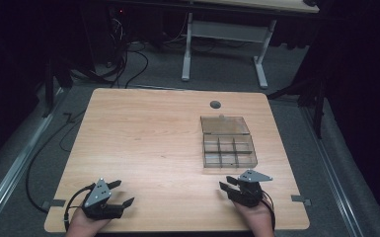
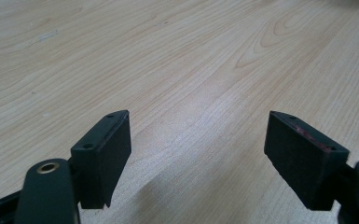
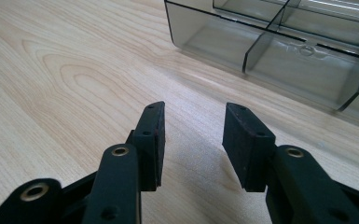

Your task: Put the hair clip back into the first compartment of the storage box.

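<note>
While no writing can be read on it, the box (image 1: 227, 143) lies open just ahead of the right gripper (image 1: 231, 182), its near wall close beyond the jaws in the right gripper view (image 3: 261, 51); those jaws stand moderately apart, holding nothing. Well off to its left, the left gripper (image 1: 121, 193) rests spread wide and bare over the pale wood counter (image 1: 143, 133), grey floor beyond
</note>
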{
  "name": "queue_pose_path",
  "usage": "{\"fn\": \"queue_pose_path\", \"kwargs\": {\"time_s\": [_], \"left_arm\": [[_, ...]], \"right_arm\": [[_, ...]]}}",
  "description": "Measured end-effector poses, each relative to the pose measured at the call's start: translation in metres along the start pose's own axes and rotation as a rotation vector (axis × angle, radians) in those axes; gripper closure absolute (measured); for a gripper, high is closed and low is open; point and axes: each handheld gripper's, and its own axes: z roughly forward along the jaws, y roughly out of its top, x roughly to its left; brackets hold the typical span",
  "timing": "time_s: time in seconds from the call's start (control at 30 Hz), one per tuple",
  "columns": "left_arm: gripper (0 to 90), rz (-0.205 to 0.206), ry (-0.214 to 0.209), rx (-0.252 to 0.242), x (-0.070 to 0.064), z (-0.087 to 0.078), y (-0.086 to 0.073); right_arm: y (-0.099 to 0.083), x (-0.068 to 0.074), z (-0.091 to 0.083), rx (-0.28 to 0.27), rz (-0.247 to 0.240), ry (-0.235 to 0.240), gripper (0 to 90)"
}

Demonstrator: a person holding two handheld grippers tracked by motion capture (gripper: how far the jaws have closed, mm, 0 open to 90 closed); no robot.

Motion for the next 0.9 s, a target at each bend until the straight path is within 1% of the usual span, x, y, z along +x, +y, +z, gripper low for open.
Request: {"fn": "queue_pose_path", "kwargs": {"time_s": [0.17,0.37,0.6,0.67,0.73,0.8,0.83,0.9], "left_arm": [[23.4,0.001,-0.003,0.000,-0.0001,-0.0002,-0.0001],[23.2,0.001,-0.004,0.004,0.0001,0.0002,0.0000],[22.9,-0.003,-0.002,0.003,0.0004,0.0001,0.0000],[22.8,-0.005,-0.002,0.002,0.0006,0.0002,0.0001],[22.8,-0.006,-0.001,0.005,0.0008,0.0002,0.0002],[22.8,-0.006,0.000,0.005,0.0008,0.0002,0.0002],[22.8,-0.006,0.001,0.003,0.0007,0.0002,0.0002],[22.8,-0.006,0.001,0.001,0.0006,0.0003,0.0002]], "right_arm": [[0.0001,0.0019,0.0024,0.008,-0.014,-0.018,57.1],[0.0000,0.0016,0.0022,0.006,-0.007,-0.017,56.8],[0.0000,0.0021,0.0020,0.006,-0.017,-0.027,57.8],[0.0004,0.0007,-0.0007,-0.014,-0.002,-0.024,58.4],[0.0008,-0.0007,-0.0028,-0.019,0.007,-0.025,58.4],[0.0011,-0.0003,-0.0036,-0.020,0.010,-0.028,58.4],[0.0018,0.0007,-0.0051,-0.021,0.008,-0.020,58.3],[0.0020,0.0016,-0.0058,-0.021,0.005,-0.020,58.3]]}}
